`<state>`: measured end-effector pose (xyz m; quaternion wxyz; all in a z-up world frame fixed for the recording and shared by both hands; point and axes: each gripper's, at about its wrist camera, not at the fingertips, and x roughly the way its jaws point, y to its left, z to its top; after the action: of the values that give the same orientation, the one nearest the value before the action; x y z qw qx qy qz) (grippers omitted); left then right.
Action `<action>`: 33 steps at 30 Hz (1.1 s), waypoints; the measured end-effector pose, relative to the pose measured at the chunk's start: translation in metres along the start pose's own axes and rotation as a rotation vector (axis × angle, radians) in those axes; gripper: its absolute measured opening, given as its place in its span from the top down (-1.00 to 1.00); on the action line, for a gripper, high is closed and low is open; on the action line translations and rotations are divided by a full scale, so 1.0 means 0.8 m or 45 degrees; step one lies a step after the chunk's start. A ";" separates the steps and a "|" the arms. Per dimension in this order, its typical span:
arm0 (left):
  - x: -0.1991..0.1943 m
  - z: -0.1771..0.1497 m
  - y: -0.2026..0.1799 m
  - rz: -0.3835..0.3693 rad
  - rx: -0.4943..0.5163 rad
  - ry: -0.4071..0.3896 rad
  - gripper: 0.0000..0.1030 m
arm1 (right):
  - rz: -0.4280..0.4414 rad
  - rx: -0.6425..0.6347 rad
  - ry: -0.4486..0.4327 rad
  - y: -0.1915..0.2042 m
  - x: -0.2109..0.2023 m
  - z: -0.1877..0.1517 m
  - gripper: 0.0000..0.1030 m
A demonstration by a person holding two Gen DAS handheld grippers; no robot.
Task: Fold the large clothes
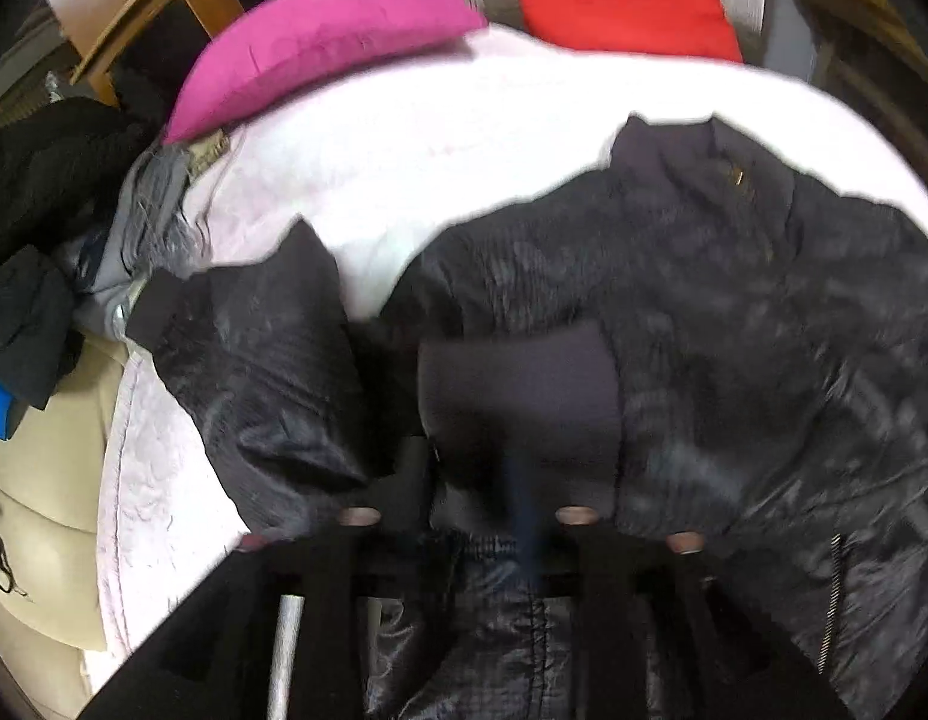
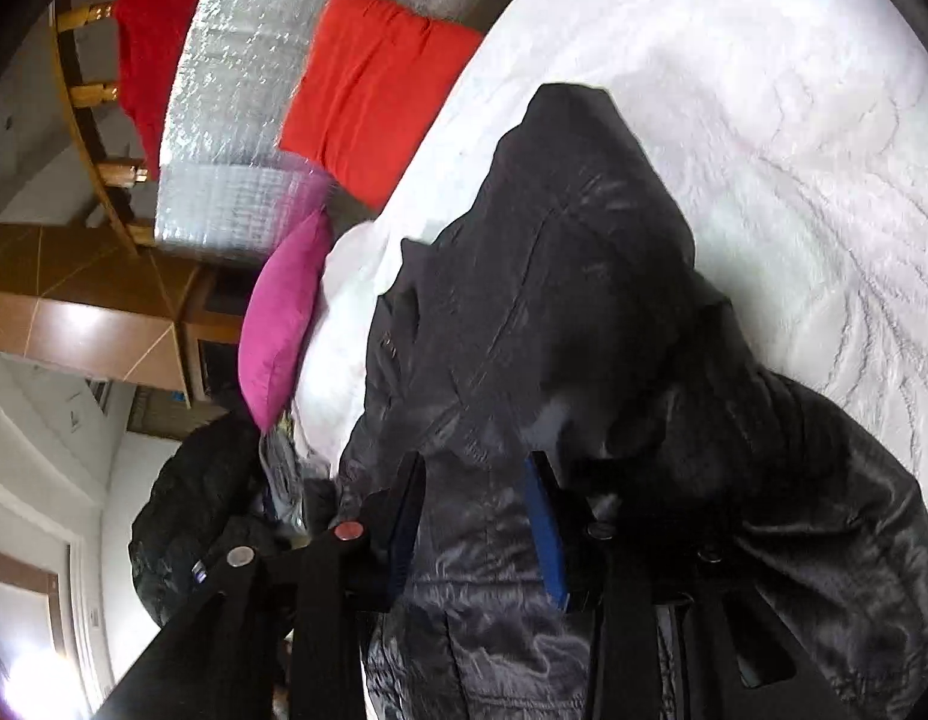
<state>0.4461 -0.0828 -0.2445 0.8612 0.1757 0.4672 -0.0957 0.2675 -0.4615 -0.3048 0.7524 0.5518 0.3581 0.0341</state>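
I have the black jacket (image 1: pixel 674 312) spread on the bed (image 1: pixel 464 138), lying across the white quilt on the near side of the pink cushion (image 1: pixel 320 42), so there is a flat, soft surface to fold it on. One sleeve (image 1: pixel 254 360) is thrown out from the body, on the side where the pink cushion lies, and I take it that it should be folded in next.

My left gripper (image 1: pixel 464 516) hangs over the near hem of the jacket. Its jaws stand partly open with dark fabric in the gap, but the picture is blurred there and I cannot tell whether the pads press on the cloth or have let it go.

My right gripper (image 2: pixel 476 516) reaches into the jacket on the side away from the pink cushion. Shiny cloth fills the space between its jaws, right up against the blue pads (image 2: pixel 545 534), so I judge that it pinches a fold of the jacket to lift and steer that edge.

The jacket is thin, glossy and quilted, much creased, with a zip and a small brass fitting near the collar. It looks slippery and limp. Other dark clothes (image 1: pixel 38 240) are heaped just beyond the sleeve's end.
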 end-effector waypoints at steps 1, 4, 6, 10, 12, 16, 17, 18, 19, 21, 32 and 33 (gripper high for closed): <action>-0.006 -0.001 -0.002 -0.005 -0.003 -0.030 -0.24 | -0.016 0.022 -0.007 -0.003 0.002 0.001 0.26; -0.015 -0.011 -0.018 -0.037 0.021 -0.112 -0.29 | -0.040 0.051 0.006 -0.003 0.013 0.004 0.15; -0.012 -0.015 -0.037 -0.048 0.056 -0.109 -0.31 | -0.038 0.071 0.024 -0.006 0.019 0.002 -0.27; 0.028 -0.024 -0.065 0.026 0.150 0.014 -0.32 | -0.010 0.057 0.037 -0.005 0.017 -0.001 -0.31; 0.037 -0.027 -0.075 0.057 0.179 0.026 -0.32 | 0.038 0.051 -0.007 -0.002 0.009 -0.001 -0.31; 0.021 -0.028 -0.073 0.004 0.148 0.017 -0.31 | 0.031 -0.045 -0.057 0.013 0.000 -0.001 -0.31; 0.016 -0.031 -0.071 -0.012 0.137 0.010 -0.31 | -0.004 -0.047 -0.040 0.012 0.005 -0.002 -0.31; 0.008 -0.034 -0.065 -0.030 0.122 -0.005 -0.32 | -0.050 -0.036 -0.002 0.008 0.014 -0.003 -0.31; 0.002 -0.035 -0.059 -0.047 0.110 -0.021 -0.31 | -0.089 -0.019 0.047 0.003 0.026 -0.004 -0.31; -0.018 -0.041 -0.039 -0.090 0.066 -0.067 -0.32 | -0.092 0.007 0.063 -0.003 0.033 -0.006 -0.31; -0.052 -0.061 0.214 -0.124 -0.537 -0.173 -0.60 | -0.022 -0.100 -0.041 0.015 0.008 -0.018 -0.31; -0.042 -0.065 0.243 -0.126 -0.632 -0.155 -0.60 | -0.017 -0.108 -0.040 0.018 0.008 -0.019 -0.31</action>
<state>0.4519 0.1167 -0.2008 0.8987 -0.0702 0.4318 -0.0307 0.2684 -0.4408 -0.2981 0.7809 0.5175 0.3482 0.0353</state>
